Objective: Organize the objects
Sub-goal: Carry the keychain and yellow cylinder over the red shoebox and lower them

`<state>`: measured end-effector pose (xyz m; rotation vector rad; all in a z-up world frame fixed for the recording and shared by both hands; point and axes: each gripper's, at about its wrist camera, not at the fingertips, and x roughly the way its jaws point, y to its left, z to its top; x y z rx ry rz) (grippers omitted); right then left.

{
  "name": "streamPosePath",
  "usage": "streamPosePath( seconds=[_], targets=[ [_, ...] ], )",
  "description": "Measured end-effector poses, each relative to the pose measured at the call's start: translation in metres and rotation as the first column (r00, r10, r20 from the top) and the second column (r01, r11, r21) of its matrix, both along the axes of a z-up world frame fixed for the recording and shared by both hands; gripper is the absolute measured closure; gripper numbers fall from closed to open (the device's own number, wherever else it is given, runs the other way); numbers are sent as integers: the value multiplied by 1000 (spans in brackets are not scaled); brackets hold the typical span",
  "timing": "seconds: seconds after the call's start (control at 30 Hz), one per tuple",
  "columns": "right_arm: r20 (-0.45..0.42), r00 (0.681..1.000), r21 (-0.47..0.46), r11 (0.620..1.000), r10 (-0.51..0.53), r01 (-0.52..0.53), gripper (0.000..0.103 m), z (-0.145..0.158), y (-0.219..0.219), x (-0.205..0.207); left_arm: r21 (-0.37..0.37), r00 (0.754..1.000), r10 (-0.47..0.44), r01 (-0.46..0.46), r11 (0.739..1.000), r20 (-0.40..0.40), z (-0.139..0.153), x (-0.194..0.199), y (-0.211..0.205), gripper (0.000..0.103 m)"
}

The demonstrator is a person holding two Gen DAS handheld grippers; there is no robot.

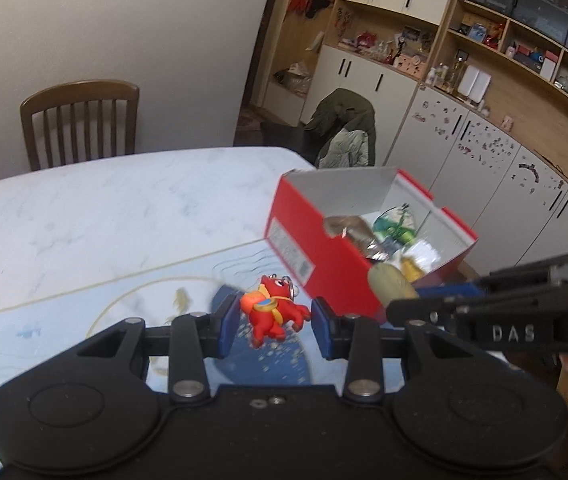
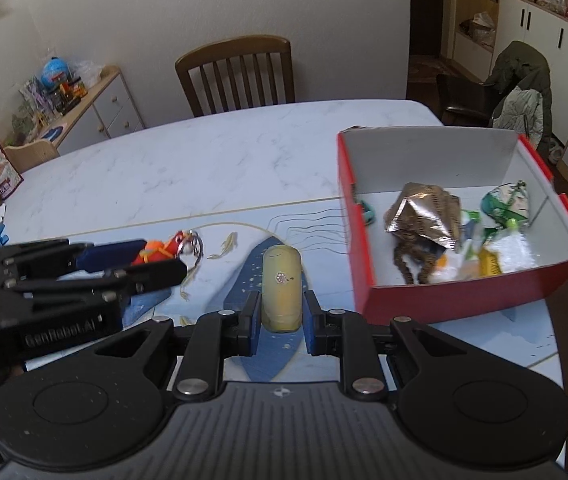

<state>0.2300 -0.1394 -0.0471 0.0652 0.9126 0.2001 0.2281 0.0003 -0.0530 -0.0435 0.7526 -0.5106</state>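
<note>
Red toy keychain sits on table between spread pads of left tool, untouched, framed for pickup. Right tool pinches yellow capsule at near end. Red box just beside, likely destination.

Wooden chair at far side of table; green jacket on 2nd chair to its right; low cabinet w/ toys to its left.
</note>
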Motion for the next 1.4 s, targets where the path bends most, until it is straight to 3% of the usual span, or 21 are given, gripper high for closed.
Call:
streamPosePath(
  seconds=[0.53,1.03,1.4],
  targets=[
    [24,999,41,999,-31,30,83,9,-109,4,35,999,-35,34,999,26,29,15,-97,66],
    [20,997,15,997,-75,75,83,-5,-220,40,93,999,-54,54,994,-2,11,54,-203,66],
    [18,998,12,998,-58,57,83,-30,-245,102,158,999,-38,41,987,-17,-15,108,-247,66]
  ],
)
